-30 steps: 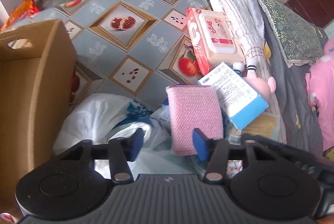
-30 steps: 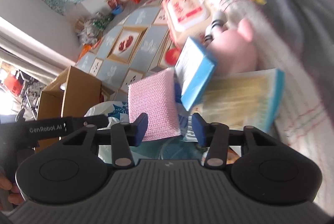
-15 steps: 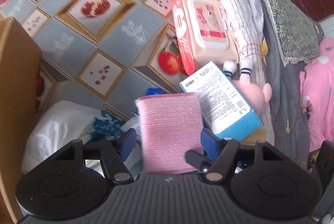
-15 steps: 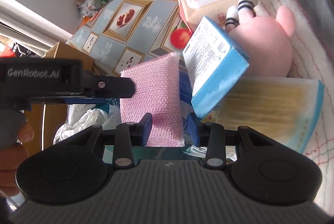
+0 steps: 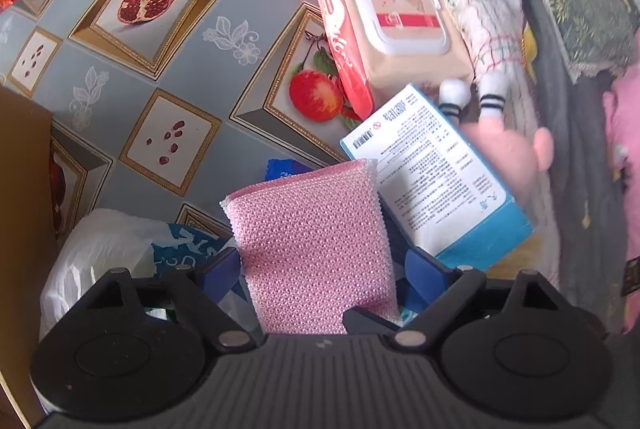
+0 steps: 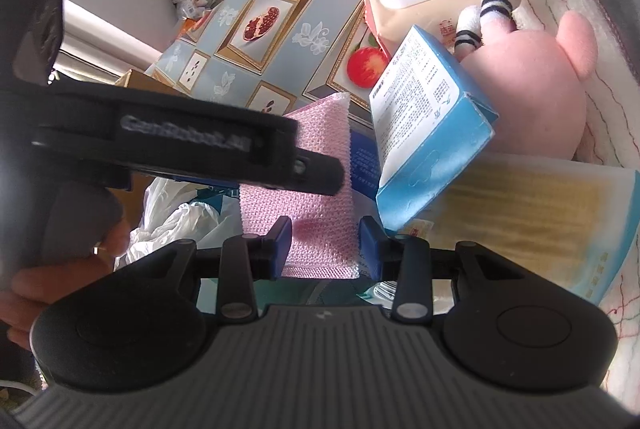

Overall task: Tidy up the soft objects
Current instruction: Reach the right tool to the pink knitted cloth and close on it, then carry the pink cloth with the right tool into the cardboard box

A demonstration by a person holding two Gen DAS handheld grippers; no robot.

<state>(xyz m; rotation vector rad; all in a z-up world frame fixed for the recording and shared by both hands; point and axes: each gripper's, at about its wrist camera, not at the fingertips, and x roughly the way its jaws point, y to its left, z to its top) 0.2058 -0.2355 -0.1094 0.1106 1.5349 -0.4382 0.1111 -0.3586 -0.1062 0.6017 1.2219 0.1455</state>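
A pink mesh sponge stands on edge among the pile, leaning on a blue-and-white box. My left gripper points down over it. Its jaws are opening, with the sponge between the blue pads and a gap on the right side. From the right wrist view, my right gripper has its pads pressed on the lower end of the pink sponge. The left gripper's black finger crosses in front of the sponge. A pink plush toy lies behind the box.
A wet-wipes pack lies on the fruit-patterned tablecloth. A cardboard box stands at the left and a white plastic bag lies beside it. A yellow pack lies under the blue box. A hand holds the left gripper.
My left gripper came down over the pink sponge and its jaws spread wide around it. My right gripper moved in and narrowed onto the sponge's lower end.
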